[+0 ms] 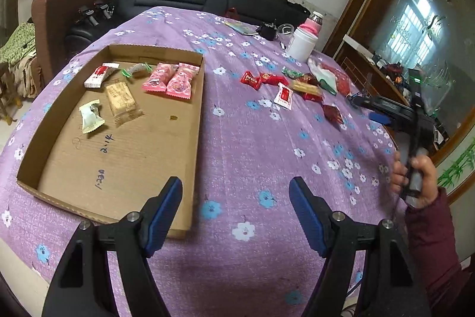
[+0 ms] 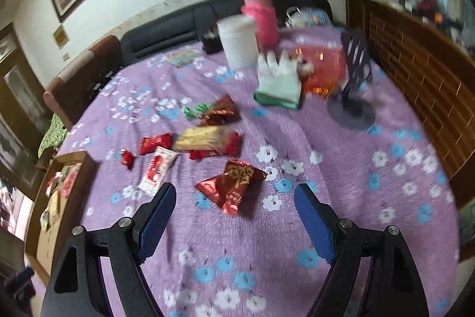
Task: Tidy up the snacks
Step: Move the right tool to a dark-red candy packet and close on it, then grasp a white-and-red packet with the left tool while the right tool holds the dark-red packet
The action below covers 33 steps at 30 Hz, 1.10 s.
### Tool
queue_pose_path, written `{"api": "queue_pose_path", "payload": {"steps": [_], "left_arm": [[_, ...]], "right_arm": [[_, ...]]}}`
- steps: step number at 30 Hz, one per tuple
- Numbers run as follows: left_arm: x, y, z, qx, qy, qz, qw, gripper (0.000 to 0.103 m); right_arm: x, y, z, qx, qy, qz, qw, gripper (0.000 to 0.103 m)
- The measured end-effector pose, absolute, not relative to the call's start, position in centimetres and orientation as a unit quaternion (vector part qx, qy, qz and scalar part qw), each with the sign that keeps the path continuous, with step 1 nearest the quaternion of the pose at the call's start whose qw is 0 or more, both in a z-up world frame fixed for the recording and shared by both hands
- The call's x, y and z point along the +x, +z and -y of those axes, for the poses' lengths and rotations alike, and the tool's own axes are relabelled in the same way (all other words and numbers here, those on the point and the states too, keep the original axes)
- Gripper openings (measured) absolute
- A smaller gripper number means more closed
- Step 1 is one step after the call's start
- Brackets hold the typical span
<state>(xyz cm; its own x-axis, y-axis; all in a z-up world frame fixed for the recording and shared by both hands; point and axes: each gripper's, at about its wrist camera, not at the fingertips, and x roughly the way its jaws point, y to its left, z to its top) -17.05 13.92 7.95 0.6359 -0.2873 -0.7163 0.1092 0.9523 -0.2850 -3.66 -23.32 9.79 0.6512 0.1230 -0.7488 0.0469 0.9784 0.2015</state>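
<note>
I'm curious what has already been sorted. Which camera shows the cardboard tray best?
The left wrist view: the cardboard tray lies whole and sharp there, with six wrapped snacks at its far end. The right wrist view catches only a blurred sliver of it at the left edge.

Black tools (image 1: 236,216), blue ribbed pads (image 1: 305,217), silver screws; maroon sleeve (image 1: 430,242).
</note>
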Motion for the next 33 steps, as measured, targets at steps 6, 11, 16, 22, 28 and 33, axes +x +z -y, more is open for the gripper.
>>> {"api": "queue_pose_path", "payload": {"steps": [6, 11, 16, 22, 28, 33], "left_arm": [[-17.2, 8.4, -12.9, -0.085, -0.109, -0.416, 0.899, 0.074], [-15.2, 8.5, -11.1, -0.046, -0.110, -0.423, 0.898, 0.074], [-10.9, 8.8, -7.5, -0.020, -0.137, -0.416, 0.899, 0.074], [-2.9, 6.4, -2.3, -0.001, -0.164, -0.442, 0.882, 0.073], [3.4, 3.4, 1.7, 0.036, -0.162, -0.459, 0.873, 0.073], [7.2, 1.8, 4.9, 0.089, -0.163, -0.466, 0.865, 0.062]], "right_arm": [[-0.5, 6.4, 22.3, 0.085, -0.009, -0.440, 0.894, 0.071], [0.2, 4.9, 21.4, 0.072, 0.012, -0.449, 0.891, 0.036], [-0.2, 4.8, 21.3, 0.066, 0.014, -0.448, 0.892, 0.033], [-0.5, 4.5, 23.2, 0.122, 0.035, -0.455, 0.881, 0.033], [-0.3, 4.2, 24.2, 0.157, 0.054, -0.464, 0.870, 0.033], [-0.1, 4.3, 23.6, 0.145, 0.050, -0.469, 0.870, 0.034]]}}
